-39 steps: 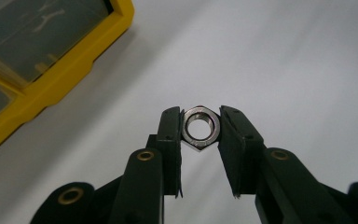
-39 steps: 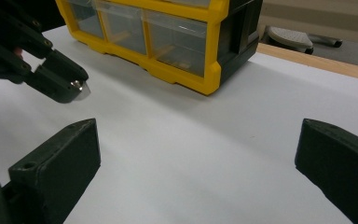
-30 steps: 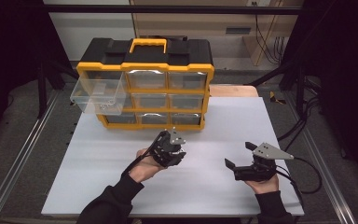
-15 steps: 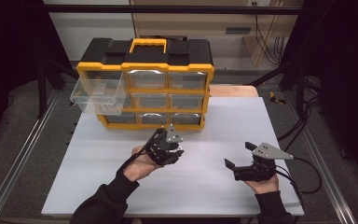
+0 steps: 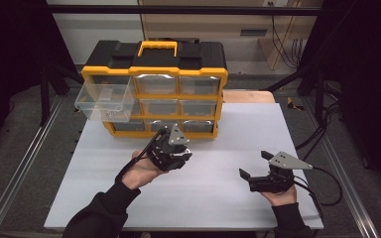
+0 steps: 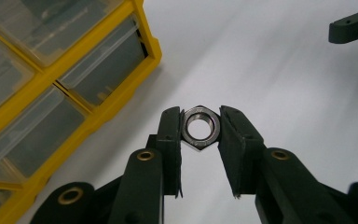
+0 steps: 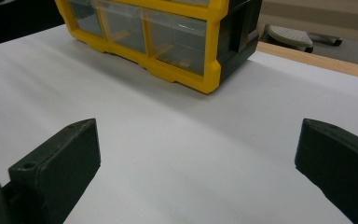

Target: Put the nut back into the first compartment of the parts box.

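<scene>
Left gripper view shows a steel hex nut pinched between the two black jaws of the left gripper, each jaw pressed against an opposite flat so that the threaded hole faces the camera; gripping on the flats probably keeps the nut from rolling or twisting out. The nut is held just in front of the yellow organiser, off its lower drawers and above the white table. That organiser, with a black top and a yellow handle, stands at the far side of the table, and its clear drawers are shut except for one: the open drawer at the organiser's upper left is pulled well out and looks empty from above, so it may be where the nut belongs or came from, though I cannot tell which. In the high view the left gripper is tilted, near the organiser's front. Well to the right of the organiser's front, the right gripper rests low near the table's front edge, its jaws spread wide and grasping nothing, apparently waiting out of the way.
</scene>
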A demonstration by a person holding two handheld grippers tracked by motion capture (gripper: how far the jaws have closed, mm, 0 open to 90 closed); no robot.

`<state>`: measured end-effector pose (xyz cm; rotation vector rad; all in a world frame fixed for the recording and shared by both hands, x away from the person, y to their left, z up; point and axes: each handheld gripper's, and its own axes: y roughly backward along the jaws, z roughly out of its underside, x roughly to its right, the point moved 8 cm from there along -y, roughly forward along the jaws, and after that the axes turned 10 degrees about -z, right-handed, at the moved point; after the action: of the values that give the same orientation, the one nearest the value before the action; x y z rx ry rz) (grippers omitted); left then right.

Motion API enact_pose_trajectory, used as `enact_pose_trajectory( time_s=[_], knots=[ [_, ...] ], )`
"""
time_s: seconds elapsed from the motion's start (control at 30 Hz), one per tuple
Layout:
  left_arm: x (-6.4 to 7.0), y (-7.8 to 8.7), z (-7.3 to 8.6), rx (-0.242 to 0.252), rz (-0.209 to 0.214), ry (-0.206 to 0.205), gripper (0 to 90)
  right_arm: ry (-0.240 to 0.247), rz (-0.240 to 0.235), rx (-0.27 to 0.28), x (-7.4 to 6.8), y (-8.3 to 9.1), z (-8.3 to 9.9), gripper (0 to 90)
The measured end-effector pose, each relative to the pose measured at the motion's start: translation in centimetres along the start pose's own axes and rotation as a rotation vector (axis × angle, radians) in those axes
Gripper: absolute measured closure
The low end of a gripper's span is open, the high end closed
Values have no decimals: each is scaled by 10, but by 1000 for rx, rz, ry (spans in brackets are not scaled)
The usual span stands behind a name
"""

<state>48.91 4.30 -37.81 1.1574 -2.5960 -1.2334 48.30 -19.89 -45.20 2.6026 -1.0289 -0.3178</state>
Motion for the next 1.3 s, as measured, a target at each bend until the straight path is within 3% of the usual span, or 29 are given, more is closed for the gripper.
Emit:
enact_pose_trajectory(
  time_s=[0.27, 0.53, 1.1, 1.3],
  knots=[
    [-6, 19, -12, 13, 0, -15, 692, -1, -1, -2, 0, 0, 0, 5],
    [-20, 42, -25, 26, -14, -12, 693, 0, -1, 1, 0, 0, 0, 5],
    [-57, 86, -45, 55, -12, 45, 693, -9, -9, 5, -2, -1, 0, 5],
    [-74, 99, -50, 57, -40, 64, 693, 2, -2, 2, -1, -1, 0, 5]
  ],
)
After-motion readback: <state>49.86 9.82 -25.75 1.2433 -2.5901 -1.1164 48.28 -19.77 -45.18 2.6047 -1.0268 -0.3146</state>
